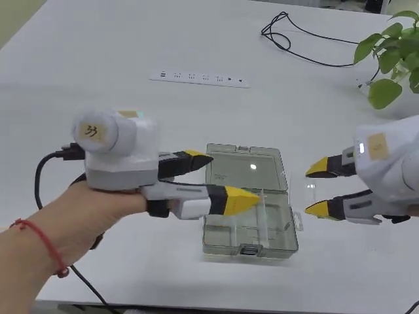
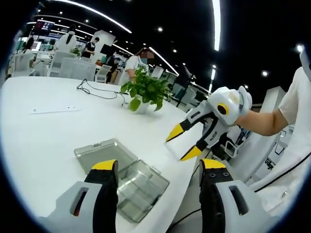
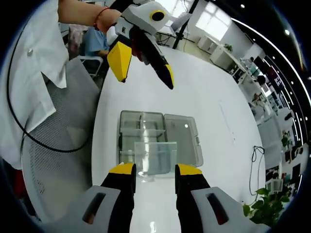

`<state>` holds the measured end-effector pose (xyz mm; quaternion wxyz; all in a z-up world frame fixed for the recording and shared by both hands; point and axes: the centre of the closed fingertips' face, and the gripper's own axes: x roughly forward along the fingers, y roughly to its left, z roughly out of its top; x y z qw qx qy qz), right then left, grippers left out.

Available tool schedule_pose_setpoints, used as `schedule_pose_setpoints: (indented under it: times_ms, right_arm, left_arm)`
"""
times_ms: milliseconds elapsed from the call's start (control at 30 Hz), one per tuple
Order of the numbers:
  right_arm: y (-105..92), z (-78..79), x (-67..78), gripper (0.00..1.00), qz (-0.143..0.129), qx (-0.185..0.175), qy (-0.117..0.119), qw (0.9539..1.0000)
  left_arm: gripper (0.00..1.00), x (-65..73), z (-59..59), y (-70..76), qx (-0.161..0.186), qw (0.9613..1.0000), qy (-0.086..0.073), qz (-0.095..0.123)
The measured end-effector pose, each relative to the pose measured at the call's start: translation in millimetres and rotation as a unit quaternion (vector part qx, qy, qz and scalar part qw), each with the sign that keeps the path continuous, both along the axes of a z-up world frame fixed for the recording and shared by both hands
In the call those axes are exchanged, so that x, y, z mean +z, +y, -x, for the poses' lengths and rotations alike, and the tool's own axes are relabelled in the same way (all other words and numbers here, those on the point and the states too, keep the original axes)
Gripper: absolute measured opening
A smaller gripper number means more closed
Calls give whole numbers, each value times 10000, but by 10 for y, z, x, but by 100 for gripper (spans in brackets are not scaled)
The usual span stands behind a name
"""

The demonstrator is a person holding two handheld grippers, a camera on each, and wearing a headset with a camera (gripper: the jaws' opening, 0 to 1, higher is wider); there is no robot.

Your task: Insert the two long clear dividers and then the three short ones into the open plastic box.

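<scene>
We are pinching a clear divider point(image 3: 155, 156) across its width in the right gripper point(image 1: 308, 191), beside the open box point(image 1: 219, 246) near the table's point(image 1: 131, 39) front edge, aiming to lower it square to its slots, the left gripper point(image 1: 232, 178) hovering agape and empty.

Bright, even overhead light floods the white table point(image 1: 196, 46) in the head view, with one glare spot on the box lid point(image 1: 253, 167) and a soft shadow beneath. The clear divider point(image 3: 155, 156) nearly washes out. Both gripper views bend hard at the edges; ceiling strip lights point(image 2: 216, 24) flare against dark.
</scene>
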<state>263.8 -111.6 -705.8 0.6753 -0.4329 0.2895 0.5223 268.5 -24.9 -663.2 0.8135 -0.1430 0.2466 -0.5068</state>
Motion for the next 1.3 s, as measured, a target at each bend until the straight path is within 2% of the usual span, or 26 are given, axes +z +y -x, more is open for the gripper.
schedule_pose_setpoints:
  times_ms: [33, 100, 133, 167, 233, 300, 400, 533, 567, 900, 1300]
  right_arm:
    - [16, 7, 13, 33, 7, 9, -15, 10000]
    - [61, 26, 44, 33, 18, 23, -45, 10000]
    - [76, 31, 53, 33, 23, 32, -59, 10000]
    - [104, 41, 75, 33, 27, 43, -79, 10000]
    - [153, 58, 111, 33, 12, 70, -107, 9999]
    - [193, 70, 140, 33, -15, 79, -113, 9999]
    - [259, 90, 190, 33, -36, 96, -145, 9998]
    - [325, 114, 241, 33, -59, 131, -173, 9997]
    - [339, 120, 249, 33, -71, 139, -172, 9997]
    - [407, 151, 281, 33, -63, 175, -171, 9997]
    - [420, 180, 265, 33, 16, 241, -158, 9996]
  left_arm:
    - [65, 17, 9, -30, -28, 10000, 31, 54]
    - [61, 18, 36, -99, -15, 9993, 355, 135]
    - [59, 12, 69, -143, -59, 9981, 590, 193]
    - [55, 15, 77, -172, -65, 9972, 698, 255]
    - [50, 24, 73, -220, -69, 9967, 740, 336]
    - [45, -11, 114, -275, -78, 9933, 1083, 392]
    - [40, -63, 120, -342, -35, 9892, 1383, 493]
    - [29, -86, 112, -386, 29, 9845, 1631, 636]
    - [27, -95, 115, -398, 41, 9825, 1736, 675]
    - [14, -128, 153, -458, 18, 9769, 1990, 775]
    - [0, -134, 213, -501, -119, 9751, 2060, 816]
